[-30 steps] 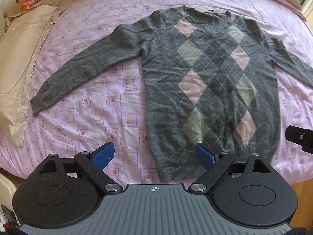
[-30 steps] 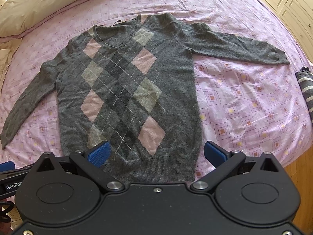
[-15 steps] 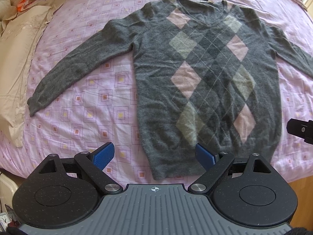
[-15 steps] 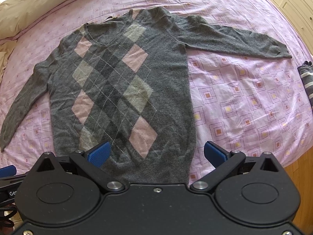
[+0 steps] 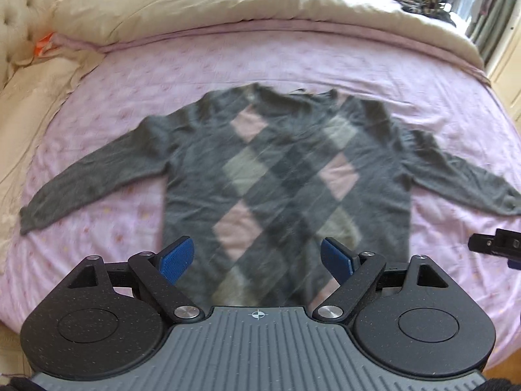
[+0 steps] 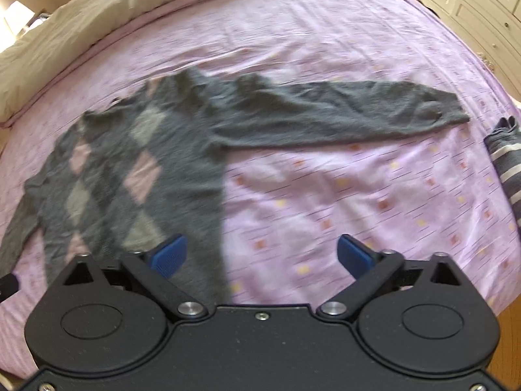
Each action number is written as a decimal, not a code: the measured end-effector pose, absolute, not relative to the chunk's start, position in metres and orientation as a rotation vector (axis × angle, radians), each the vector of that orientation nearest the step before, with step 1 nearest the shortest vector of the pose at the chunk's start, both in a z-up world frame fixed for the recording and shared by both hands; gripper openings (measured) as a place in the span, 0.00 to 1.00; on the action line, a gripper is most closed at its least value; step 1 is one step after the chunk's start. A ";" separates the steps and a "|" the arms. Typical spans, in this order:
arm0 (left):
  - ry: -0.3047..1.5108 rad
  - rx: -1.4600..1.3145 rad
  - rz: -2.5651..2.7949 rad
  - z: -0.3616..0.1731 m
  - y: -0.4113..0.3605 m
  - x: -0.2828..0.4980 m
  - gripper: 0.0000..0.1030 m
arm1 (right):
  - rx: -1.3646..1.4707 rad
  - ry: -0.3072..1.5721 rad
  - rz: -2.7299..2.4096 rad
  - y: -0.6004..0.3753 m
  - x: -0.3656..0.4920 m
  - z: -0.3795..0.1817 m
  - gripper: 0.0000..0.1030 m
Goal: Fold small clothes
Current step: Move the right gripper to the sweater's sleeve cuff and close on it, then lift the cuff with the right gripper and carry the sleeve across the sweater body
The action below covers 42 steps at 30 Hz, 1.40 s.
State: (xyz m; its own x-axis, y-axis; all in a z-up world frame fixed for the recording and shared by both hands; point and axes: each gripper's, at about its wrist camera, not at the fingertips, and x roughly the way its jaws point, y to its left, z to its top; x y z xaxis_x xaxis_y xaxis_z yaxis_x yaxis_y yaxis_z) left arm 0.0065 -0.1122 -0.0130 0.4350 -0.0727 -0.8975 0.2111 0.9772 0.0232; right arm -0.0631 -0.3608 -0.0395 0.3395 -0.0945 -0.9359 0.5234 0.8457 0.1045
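Presently catalogued, item by item:

Sweater: grey knit with pink and pale-grey argyle diamonds, laid flat and face up on the bed, neckline toward the far side, hem toward the cameras. Both sleeves are spread outward from the body. The left sleeve is angled down toward the near left; the right sleeve is stretched nearly straight across the sheet, its cuff ending near a striped garment. Both views are blurred by motion, so fine knit detail cannot be told.

Bed sheet: lilac, printed with small squares, lightly wrinkled, covering the bed under the sweater.

Duvet: cream, bunched along the far edge of the bed.

Striped garment: dark with pale stripes, seen only partly at the right edge of the right wrist view, apart from the sweater.

Tufted headboard: cream, at the far left.

Left claw: blue-padded fingers spread wide, nothing held, hung above the sweater's lower body near the hem.

Right claw: fingers likewise spread wide, nothing held; its left pad is seen over the sweater's right side edge, its right pad over bare sheet. Contact with the fabric cannot be told for either claw.
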 end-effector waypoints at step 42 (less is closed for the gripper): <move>1.268 0.173 -0.024 -0.045 -0.182 0.022 0.82 | 0.638 1.007 -0.637 -0.681 -0.053 -0.121 0.13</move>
